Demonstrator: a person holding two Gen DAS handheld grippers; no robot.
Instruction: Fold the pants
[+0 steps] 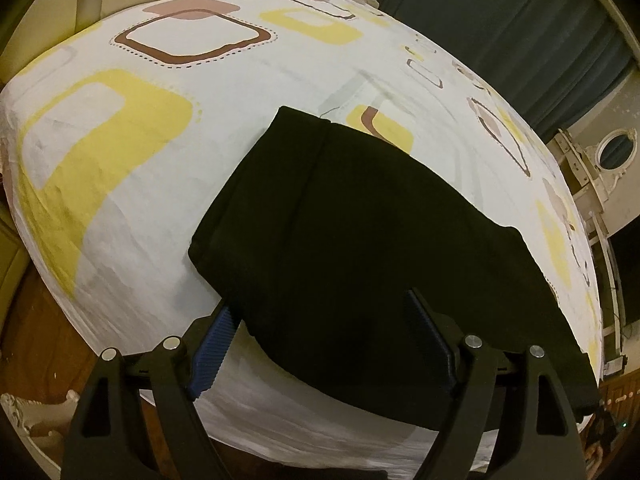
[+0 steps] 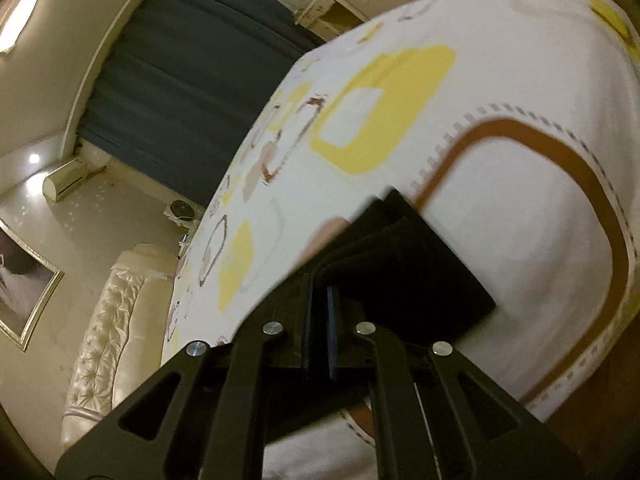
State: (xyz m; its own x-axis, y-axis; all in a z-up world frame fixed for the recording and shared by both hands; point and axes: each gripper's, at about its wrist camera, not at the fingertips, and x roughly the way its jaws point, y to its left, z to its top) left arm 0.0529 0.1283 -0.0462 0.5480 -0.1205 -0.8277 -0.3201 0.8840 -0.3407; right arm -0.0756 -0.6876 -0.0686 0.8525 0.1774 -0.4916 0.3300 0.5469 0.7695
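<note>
The black pants (image 1: 340, 216) lie folded in a long band across the bed. In the left wrist view my left gripper (image 1: 322, 322) stands open just over their near end. Its blue-padded fingers (image 1: 214, 346) straddle the cloth and neither pad presses on it. In the blurred right wrist view my right gripper (image 2: 320, 294) is shut on a folded stack of the black pants (image 2: 404, 268). Several layers of that stack stick out ahead of the fingertips, above the sheet. The right gripper does not show in the left wrist view.
The bed sheet (image 1: 168, 184) is white with yellow and brown rounded squares. A cream tufted headboard (image 2: 108, 320) stands at one end. A dark blue curtain (image 2: 180, 72) hangs beyond the bed. Wooden floor (image 1: 36, 340) shows past the bed edge.
</note>
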